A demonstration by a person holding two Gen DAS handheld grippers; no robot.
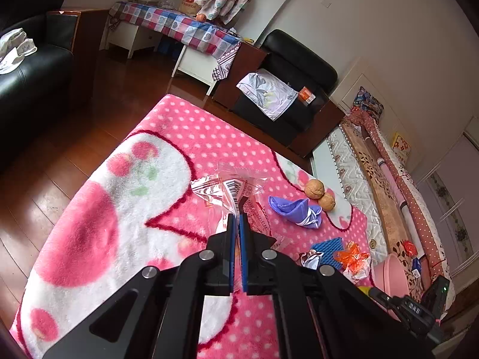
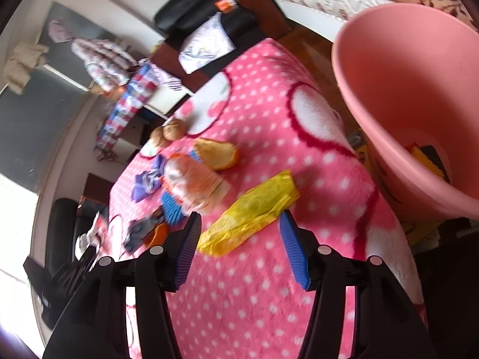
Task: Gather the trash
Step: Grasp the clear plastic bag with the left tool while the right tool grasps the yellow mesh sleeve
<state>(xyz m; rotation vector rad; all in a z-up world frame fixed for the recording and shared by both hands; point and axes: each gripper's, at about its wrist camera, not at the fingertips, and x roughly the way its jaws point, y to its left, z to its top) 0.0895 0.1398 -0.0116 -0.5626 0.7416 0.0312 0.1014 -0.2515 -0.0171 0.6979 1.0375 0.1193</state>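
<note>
Trash strewn over blanket. Left gripper clenched on clear wrapper, ready for lifting. Right gripper spread, straddling yellow bag; pink bin beside blanket for drop-off.

Each camera rides just behind its own claw and looks steeply down along the fingers. The left wrist view faces across the pink polka-dot blanket toward a black armchair, close over a clear plastic wrapper. The right wrist view, rolled sideways and blurred, hangs near a yellow bag beside a pink bucket. Both views share the blanket, the armchair, two walnuts and the bucket.
</note>
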